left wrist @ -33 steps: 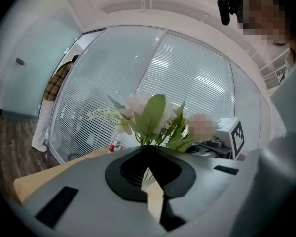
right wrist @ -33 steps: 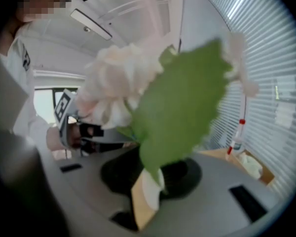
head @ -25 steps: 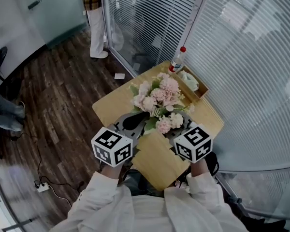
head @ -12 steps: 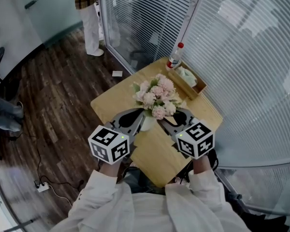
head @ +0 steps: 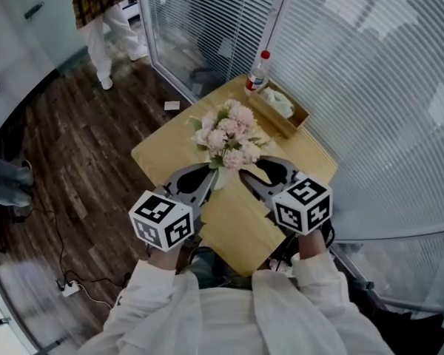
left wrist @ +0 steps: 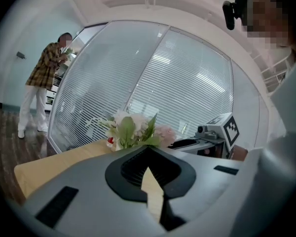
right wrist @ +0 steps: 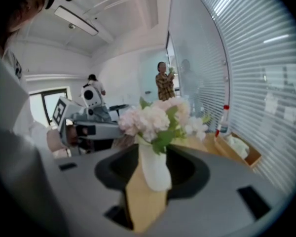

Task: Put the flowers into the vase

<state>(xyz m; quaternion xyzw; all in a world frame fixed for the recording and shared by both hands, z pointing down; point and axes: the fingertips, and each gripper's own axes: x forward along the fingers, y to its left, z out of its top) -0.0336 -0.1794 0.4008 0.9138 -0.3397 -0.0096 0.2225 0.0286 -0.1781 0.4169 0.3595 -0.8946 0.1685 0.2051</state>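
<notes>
A bunch of pale pink and white flowers [head: 226, 132] stands upright in a small white vase [head: 220, 177] on the wooden table [head: 163, 150]. My left gripper [head: 207, 176] lies just left of the vase, its jaws together and empty. My right gripper [head: 253, 172] lies just right of the vase with its jaws opening. In the right gripper view the vase [right wrist: 154, 172] and flowers [right wrist: 158, 120] stand in the gap between the jaws, untouched. The left gripper view shows the flowers [left wrist: 133, 130] above its jaws, which hide the vase.
A clear bottle with a red cap [head: 255, 76] and a wooden box holding tissue [head: 281, 108] stand at the table's far corner, against glass walls with blinds. A person in a plaid shirt [head: 96, 6] stands on the dark wood floor at the far left.
The right gripper's jaws have spread wider and drawn back from the blooms. The bouquet now stands free of both grippers. The person in plaid has walked left.
</notes>
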